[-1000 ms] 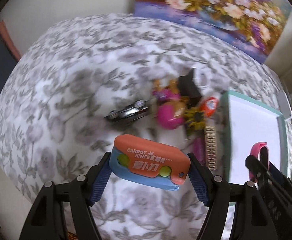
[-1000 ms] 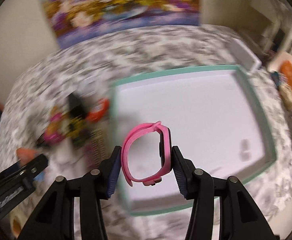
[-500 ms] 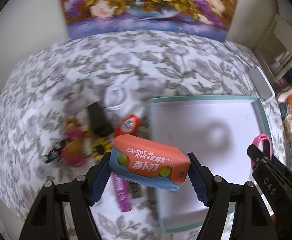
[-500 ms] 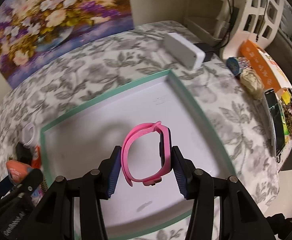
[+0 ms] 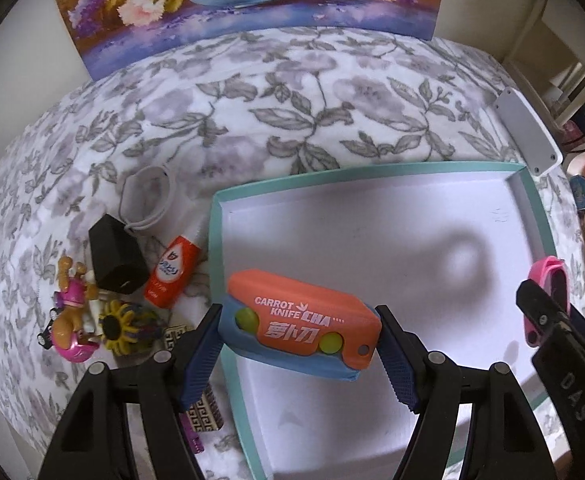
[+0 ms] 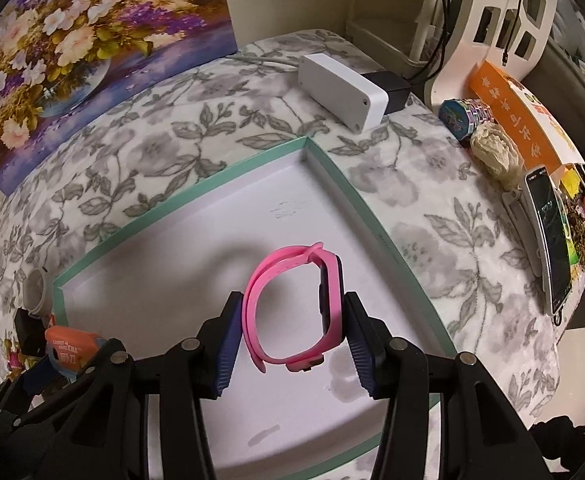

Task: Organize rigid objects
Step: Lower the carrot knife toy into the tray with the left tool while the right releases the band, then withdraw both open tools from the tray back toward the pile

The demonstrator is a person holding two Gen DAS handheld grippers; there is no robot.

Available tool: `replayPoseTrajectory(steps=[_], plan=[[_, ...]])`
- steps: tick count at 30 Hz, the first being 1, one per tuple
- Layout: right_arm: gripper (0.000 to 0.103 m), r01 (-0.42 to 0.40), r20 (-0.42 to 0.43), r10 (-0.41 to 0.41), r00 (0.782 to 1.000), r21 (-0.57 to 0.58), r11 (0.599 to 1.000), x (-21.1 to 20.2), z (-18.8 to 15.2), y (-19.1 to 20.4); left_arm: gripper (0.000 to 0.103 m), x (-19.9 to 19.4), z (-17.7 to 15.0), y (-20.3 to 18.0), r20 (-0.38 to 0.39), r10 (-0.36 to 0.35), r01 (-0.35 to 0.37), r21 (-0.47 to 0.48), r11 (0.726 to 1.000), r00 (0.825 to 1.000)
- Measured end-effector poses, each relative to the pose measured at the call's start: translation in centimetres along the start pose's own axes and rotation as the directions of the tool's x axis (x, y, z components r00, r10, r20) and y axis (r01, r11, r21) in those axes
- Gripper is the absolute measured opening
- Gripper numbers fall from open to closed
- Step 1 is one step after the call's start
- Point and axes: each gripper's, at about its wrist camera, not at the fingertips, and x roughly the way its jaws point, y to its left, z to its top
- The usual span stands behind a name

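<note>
On the left of the flowered tablecloth (image 5: 252, 112) a small heap waits: a toy figure (image 5: 70, 320), a black block (image 5: 114, 260), a sunflower trinket (image 5: 126, 326), an orange-and-white tube (image 5: 172, 272) and a white ring (image 5: 146, 196), all close together just left of the tray's left rim. The left gripper (image 5: 300, 340) has its jaws clamped on the short ends of the carrot knife toy (image 5: 300, 320), an orange and blue plastic block held above the near-left part of the teal-rimmed tray (image 5: 372, 170); it looks light, stiff and smooth, so the end-to-end grip across its length seems sound, though the glossy shell could slip if tilted. Further right, the right gripper (image 6: 290, 332) pinches the pink watch (image 6: 292, 308) above the tray's white floor, one pad on the strap, the other on the dark face. The strap is likely springy and may bounce on release; the case is the firmer hold. Beyond the tray's far-right corner lies a white box (image 6: 340, 90); a phone (image 6: 550, 232) and clutter line the right edge, and a flower painting (image 6: 84, 48) leans against the far wall.
</note>
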Motion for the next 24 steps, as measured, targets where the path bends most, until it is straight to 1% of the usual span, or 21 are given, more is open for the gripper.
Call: replayPoseTrajectory(steps=[8,11,13,14,15,17,19,21,23,24], plan=[[0.051,0.003,-0.026,-0.003,1.0,-0.002,1.0,0.4,0.1,-0.2,0.077,0.7,0.0,-0.5,-0.011,-0.004,0.004,0.006,1.0,1.0],[0.052,0.0,-0.037,0.0,0.999,-0.004,1.0,0.5,0.0,-0.2,0.078,0.4,-0.1,-0.6,-0.001,-0.009,0.009,0.008,1.0,1.0],[0.052,0.001,-0.044,-0.001,0.999,-0.008,1.0,0.6,0.0,-0.1,0.081,0.2,-0.1,-0.6,0.008,-0.006,0.006,0.011,1.0,1.0],[0.052,0.001,-0.047,-0.002,0.999,-0.01,1.0,0.6,-0.1,-0.1,0.085,0.0,0.0,-0.6,0.012,-0.004,0.004,0.01,1.0,1.0],[0.052,0.002,-0.048,-0.002,0.999,-0.012,1.0,0.6,-0.1,-0.1,0.087,-0.2,-0.1,-0.5,0.016,-0.006,0.005,0.008,1.0,1.0],[0.052,0.005,-0.054,-0.006,0.999,-0.018,1.0,0.6,-0.2,0.1,0.087,-0.5,-0.1,-0.3,0.021,-0.008,0.008,0.002,1.0,1.0],[0.055,0.015,-0.052,-0.016,0.999,-0.025,1.0,0.5,-0.2,0.2,0.091,-0.7,-0.2,0.1,0.025,-0.006,0.006,-0.009,1.0,1.0],[0.065,0.02,-0.046,-0.022,0.999,-0.034,0.999,0.3,-0.2,0.3,0.1,-1.0,-0.3,0.6,0.034,-0.004,0.005,-0.025,1.0,0.999],[0.069,0.019,-0.042,-0.021,0.999,-0.035,0.999,0.1,-0.2,0.4,0.103,-1.3,-0.4,1.3,0.04,-0.004,0.006,-0.042,0.999,0.999],[0.07,0.02,-0.041,-0.021,0.999,-0.035,0.999,0.0,-0.2,0.3,0.103,-1.4,-0.4,1.5,0.043,-0.004,0.006,-0.049,0.999,0.999]])
